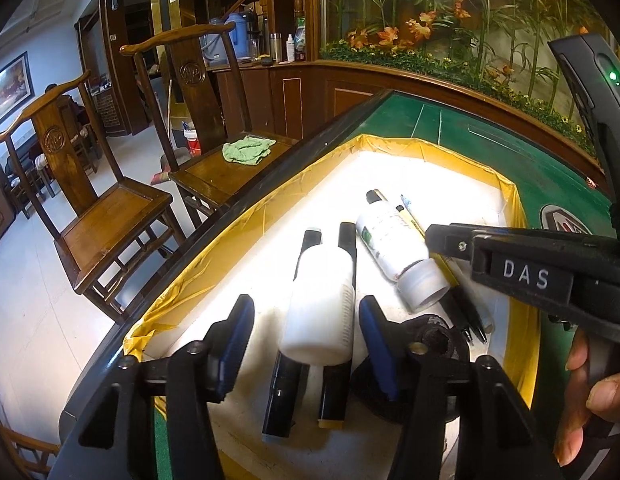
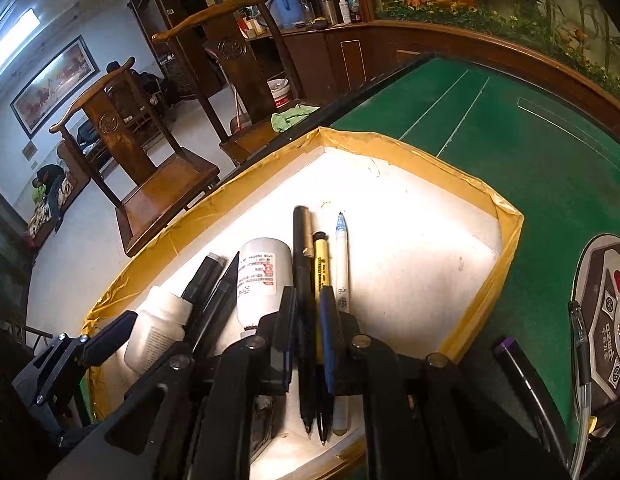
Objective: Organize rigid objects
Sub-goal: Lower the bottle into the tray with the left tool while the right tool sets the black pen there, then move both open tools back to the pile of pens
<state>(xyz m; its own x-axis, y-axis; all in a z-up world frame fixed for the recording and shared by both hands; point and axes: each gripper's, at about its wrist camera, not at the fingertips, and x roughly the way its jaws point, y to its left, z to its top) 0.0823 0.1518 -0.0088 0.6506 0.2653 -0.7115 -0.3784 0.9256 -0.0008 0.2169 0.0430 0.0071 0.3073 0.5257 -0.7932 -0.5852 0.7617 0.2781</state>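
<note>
A white tray with yellow-taped rim [image 1: 269,184] [image 2: 506,240] lies on the green table. In it lie a white bottle [image 1: 322,304] on two black markers [image 1: 283,396], and a second white bottle with a label [image 1: 390,236] [image 2: 261,276]. Beside that are a black pen [image 2: 303,320], a yellow-black pen [image 2: 322,264] and a white pen [image 2: 342,268]. My left gripper [image 1: 305,344] is open, its pads on either side of the first bottle. My right gripper [image 2: 307,336] has its jaws close around the black and yellow pens.
Two wooden chairs [image 1: 109,216] stand left of the table, one with a green cloth [image 1: 247,150]. A purple-capped marker [image 2: 522,376] and a clear pen [image 2: 580,344] lie on the green felt [image 2: 510,152] right of the tray, by a round panel [image 2: 610,320]. A planter wall borders the far side.
</note>
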